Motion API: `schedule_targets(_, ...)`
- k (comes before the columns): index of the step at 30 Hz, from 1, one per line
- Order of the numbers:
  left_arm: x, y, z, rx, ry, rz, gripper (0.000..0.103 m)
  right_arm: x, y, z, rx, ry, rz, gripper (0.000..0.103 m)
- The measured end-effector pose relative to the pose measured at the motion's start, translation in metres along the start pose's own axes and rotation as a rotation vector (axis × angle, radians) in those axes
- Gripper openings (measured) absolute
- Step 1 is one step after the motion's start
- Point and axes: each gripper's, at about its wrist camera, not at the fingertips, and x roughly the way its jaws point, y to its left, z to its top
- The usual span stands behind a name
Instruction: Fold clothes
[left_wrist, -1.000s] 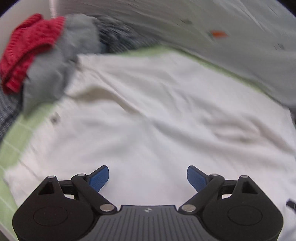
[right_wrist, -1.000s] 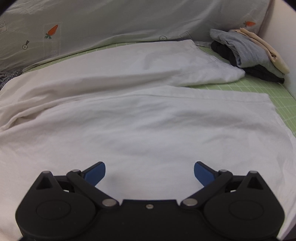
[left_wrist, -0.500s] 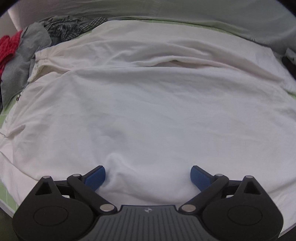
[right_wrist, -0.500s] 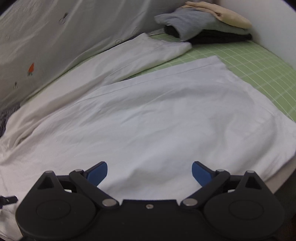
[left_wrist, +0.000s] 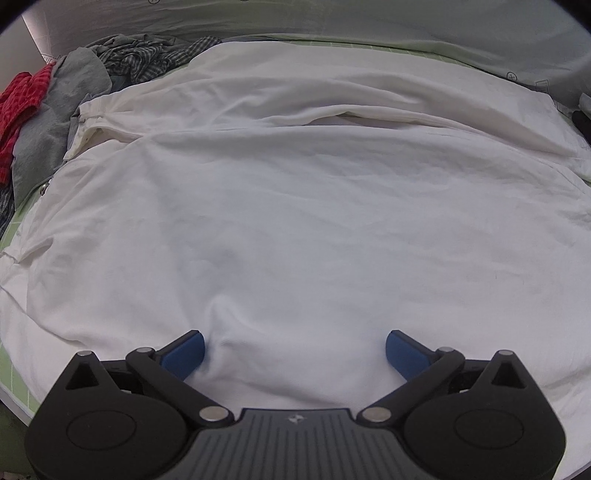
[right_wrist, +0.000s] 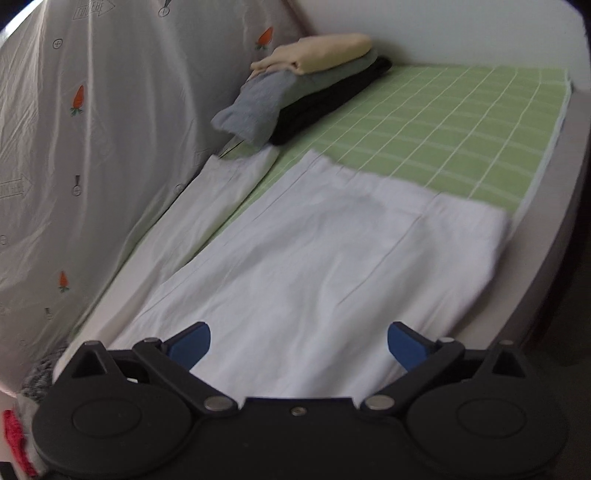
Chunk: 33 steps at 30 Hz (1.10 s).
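Observation:
A large white garment (left_wrist: 295, 206) lies spread flat over the green checked sheet (right_wrist: 461, 129). My left gripper (left_wrist: 295, 350) points steeply down at its near edge, jaws opening wide. A small raised fold of the white cloth sits between the blue pads, which do not press on it; the left pad (left_wrist: 184, 352) just touches the fold. My right gripper (right_wrist: 299, 343) hovers open over the white garment (right_wrist: 332, 258) near its straight far hem, with nothing pinched. A second narrow white part (right_wrist: 229, 192) runs along the wall side.
Unfolded clothes are heaped at the far left: a red knit (left_wrist: 22, 99), a grey piece (left_wrist: 55, 122), a checked shirt (left_wrist: 147, 55). A folded stack (right_wrist: 314, 81) sits by the carrot-print cover (right_wrist: 92, 147). The bed's edge (right_wrist: 554, 221) runs down the right.
The left view swung from the clothes heap to the middle of the white garment, then held still, jaws slightly wider. The right gripper swept and rolled toward the garment's hem end and the folded stack.

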Motion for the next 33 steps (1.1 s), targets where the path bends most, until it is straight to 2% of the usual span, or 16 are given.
schedule_targets(6,0.0,0.0,-0.001,-0.015,-0.006,0.003,0.103,-0.006,-0.034,0.017,0.042,-0.103,-0.102,0.103)
schedule_targets(12,0.002,0.0,0.002,-0.043,0.003,0.012,0.103,0.005,-0.054,0.025,0.036,-0.102,-0.147,0.103)
schedule_targets(19,0.002,-0.001,0.002,-0.056,0.001,0.019,0.103,0.02,-0.054,0.025,0.035,-0.077,-0.136,0.103)
schedule_targets(33,0.001,-0.002,0.001,-0.067,-0.007,0.025,0.103,0.024,-0.039,0.02,0.011,-0.038,-0.09,0.103)
